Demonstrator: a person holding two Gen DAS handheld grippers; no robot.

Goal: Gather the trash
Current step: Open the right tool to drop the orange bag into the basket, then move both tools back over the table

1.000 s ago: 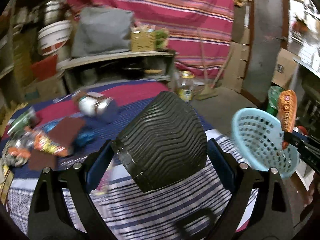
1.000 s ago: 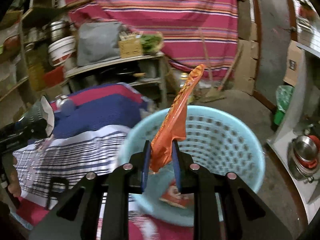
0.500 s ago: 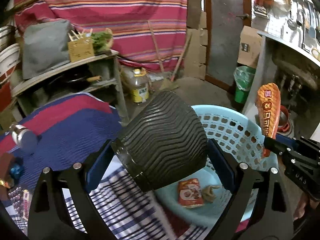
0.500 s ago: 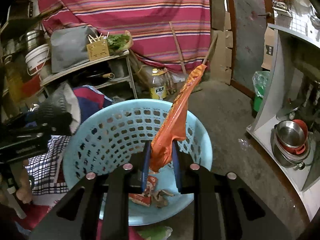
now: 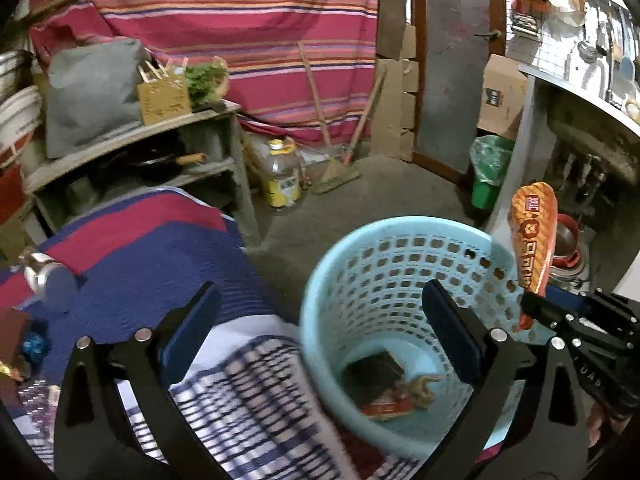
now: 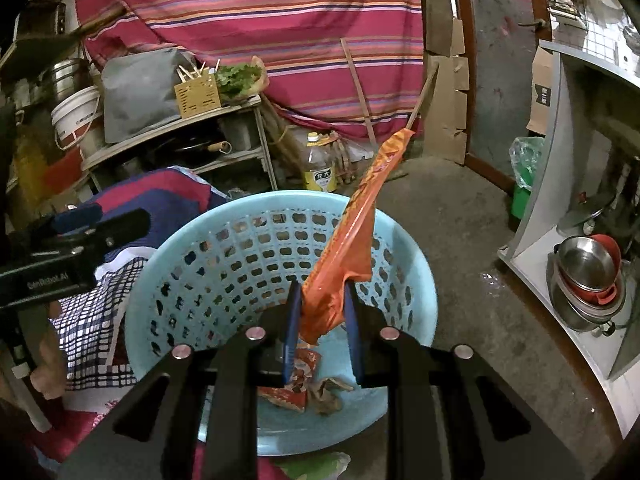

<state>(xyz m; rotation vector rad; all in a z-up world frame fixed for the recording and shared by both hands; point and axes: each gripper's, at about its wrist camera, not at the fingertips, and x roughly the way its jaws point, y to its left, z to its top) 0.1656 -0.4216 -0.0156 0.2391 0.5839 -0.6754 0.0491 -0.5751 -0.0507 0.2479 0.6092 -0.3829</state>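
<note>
A light blue perforated basket stands beside the bed. In it lie a black ribbed cup, a red wrapper and a brown scrap. My left gripper is open and empty above the basket's rim. My right gripper is over the basket with an orange snack wrapper between its jaws, which have begun to part; the wrapper stands upright.
The bed with a striped blue and red cover holds more wrappers and a metal can at left. A shelf, an oil bottle, a green bin and a counter with pots surround the floor.
My left gripper opened and the black ribbed cup dropped into the basket. Both grippers moved over the basket. The right jaws have spread slightly around the orange wrapper.
</note>
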